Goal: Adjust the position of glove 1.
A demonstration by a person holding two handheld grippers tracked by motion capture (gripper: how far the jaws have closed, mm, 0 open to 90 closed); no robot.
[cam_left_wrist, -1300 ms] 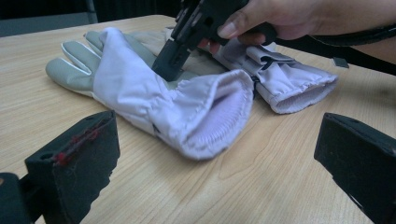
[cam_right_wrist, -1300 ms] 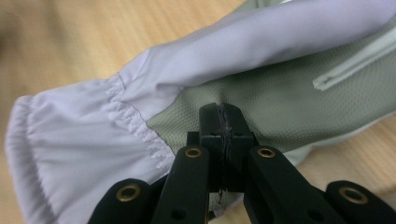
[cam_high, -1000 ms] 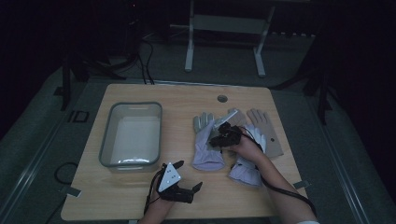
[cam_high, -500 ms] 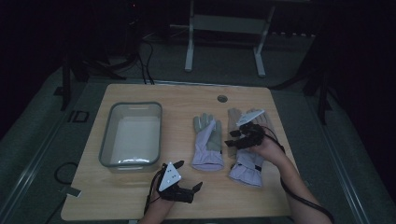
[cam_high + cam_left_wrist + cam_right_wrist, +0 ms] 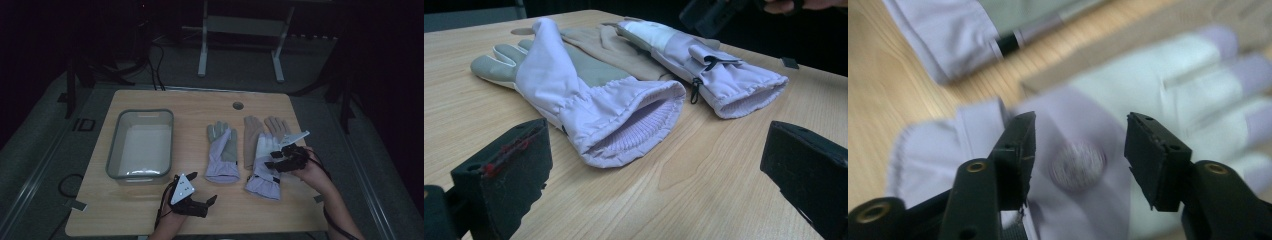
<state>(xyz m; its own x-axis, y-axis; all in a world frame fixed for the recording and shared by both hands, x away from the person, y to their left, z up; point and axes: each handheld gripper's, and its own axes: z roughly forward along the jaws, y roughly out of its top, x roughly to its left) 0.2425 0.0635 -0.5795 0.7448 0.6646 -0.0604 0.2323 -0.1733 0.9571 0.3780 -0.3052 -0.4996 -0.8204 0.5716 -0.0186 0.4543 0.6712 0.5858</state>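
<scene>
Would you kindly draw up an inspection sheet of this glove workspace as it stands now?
Surface: light wooden table with a round hole near its far edge.
Job's things: left lilac fabric glove with grey palm, flat, cuff toward the person; right lilac glove with white back lying partly on a beige glove.
Clutter: clear rectangular plastic tub at the left, nothing seen inside.
Grippers: left gripper open, low over the table's near edge; right gripper open above the right lilac glove, jaws just opened, not pressing it.
Cables: black cable along the right forearm; more on the floor beyond.
Surroundings: dark room, white metal stand behind.
</scene>
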